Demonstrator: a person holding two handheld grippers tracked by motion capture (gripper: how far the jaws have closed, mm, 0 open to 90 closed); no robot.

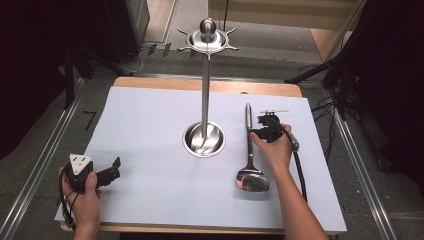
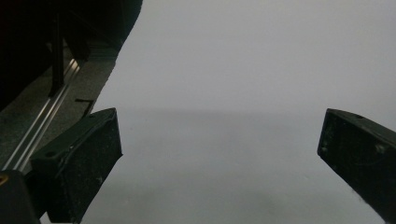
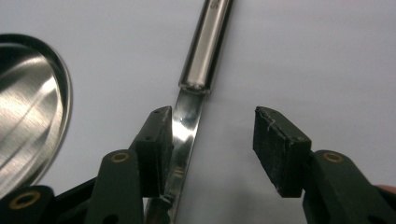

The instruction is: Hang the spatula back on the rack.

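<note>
High view: a table covered by a white sheet [image 1: 150,125]. At centre stands a steel utensil stand [image 1: 205,90], a slim upright pole rising from a round dished base [image 1: 203,140] to a crown of hooks and a ball knob in the upper middle of the frame. Right of the base lies a steel ladle [image 1: 249,150], its handle pointing toward the top of the frame and its bowl [image 1: 252,181] toward the bottom, flat on the sheet.

The right gripper [image 1: 264,131], held in the person's right hand [image 1: 275,150], sits at the ladle's handle, right of centre. In the right gripper view the jaws stand apart with the flat part of the ladle [image 3: 187,126] between them: the left-hand pad lies against its edge, the right-hand pad is clear of it, so nothing is clamped. The dished base [image 3: 32,107] shows at the left edge of that view. A mark at the top of the ladle's round grip is too cut off to read.

The left gripper [image 1: 112,172] rests at the lower left of the high view in the left hand [image 1: 85,197]. In the left gripper view its jaws are spread wide over bare sheet [image 2: 233,70], holding nothing.

A dark hand-drawn mark on the floor left of the table resembles a "7"; this reading is uncertain.
</note>
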